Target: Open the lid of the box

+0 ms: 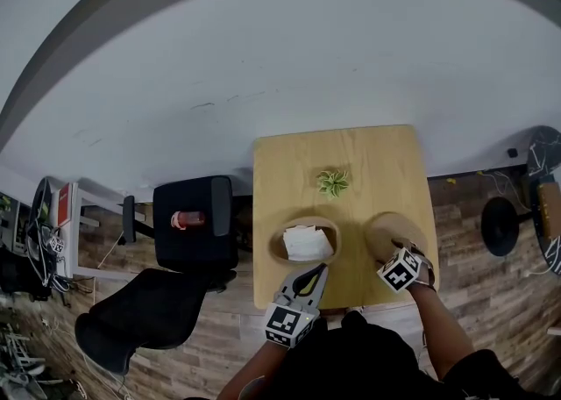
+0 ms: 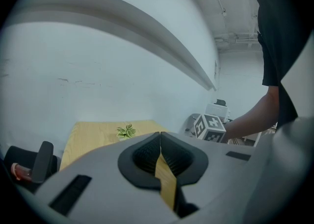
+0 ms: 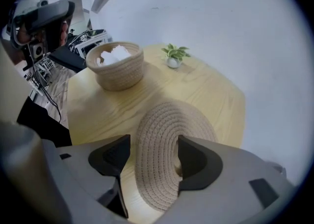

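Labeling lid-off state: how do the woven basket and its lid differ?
The basket stands open with white stuff inside; the lid lies flat on the table, apart from it. The basket is deep-walled, the lid a shallow disc. The right gripper's open jaws straddle the lid, not the basket. Both are tan woven rope.

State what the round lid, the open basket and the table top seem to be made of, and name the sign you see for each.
Lid: coiled pale rope or straw, matt; stitched spiral ridges show.
Basket: seemingly the same woven fibre, ribbed in rows.
Table top: light wood or wood-look laminate, smooth; grain streaks show, which one is unclear.
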`<state>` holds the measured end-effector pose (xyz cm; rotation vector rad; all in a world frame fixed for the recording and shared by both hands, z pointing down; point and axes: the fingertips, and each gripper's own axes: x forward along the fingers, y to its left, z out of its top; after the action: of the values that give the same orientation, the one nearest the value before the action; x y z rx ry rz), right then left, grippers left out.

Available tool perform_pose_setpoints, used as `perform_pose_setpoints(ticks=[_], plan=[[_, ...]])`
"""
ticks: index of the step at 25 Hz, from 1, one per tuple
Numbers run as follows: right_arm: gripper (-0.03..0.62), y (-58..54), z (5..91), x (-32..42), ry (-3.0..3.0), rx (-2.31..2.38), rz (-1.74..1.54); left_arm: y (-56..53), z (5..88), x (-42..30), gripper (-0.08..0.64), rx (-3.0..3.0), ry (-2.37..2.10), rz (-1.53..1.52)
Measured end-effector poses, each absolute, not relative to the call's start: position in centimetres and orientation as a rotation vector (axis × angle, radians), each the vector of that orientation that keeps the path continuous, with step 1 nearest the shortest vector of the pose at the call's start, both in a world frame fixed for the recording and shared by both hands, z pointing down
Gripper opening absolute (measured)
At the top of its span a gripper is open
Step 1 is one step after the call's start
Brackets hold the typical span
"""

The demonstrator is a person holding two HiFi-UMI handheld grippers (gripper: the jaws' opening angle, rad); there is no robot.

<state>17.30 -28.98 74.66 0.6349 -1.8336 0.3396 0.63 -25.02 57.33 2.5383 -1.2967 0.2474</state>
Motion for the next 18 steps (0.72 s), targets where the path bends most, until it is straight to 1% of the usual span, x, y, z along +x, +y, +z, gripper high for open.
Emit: perform_pose_setpoints(ticks=[11, 14, 18], plan=[[0.310, -31.8, 59.2, 10.9, -2.110, 0.798, 0.109, -26.6, 55.7, -1.0, 0.020, 2.537, -1.380, 0.201], [0.287, -32.6, 55.0, 10.0, -2.183, 0.885, 0.040, -26.9, 54.9, -1.4, 0.020, 2.557, -1.379, 0.174], [0.234, -33.1, 50.5, 9.4, -2.263, 1.009, -0.038, -27.2, 53.6, -2.4, 0.020, 2.517, -1.391, 0.148]])
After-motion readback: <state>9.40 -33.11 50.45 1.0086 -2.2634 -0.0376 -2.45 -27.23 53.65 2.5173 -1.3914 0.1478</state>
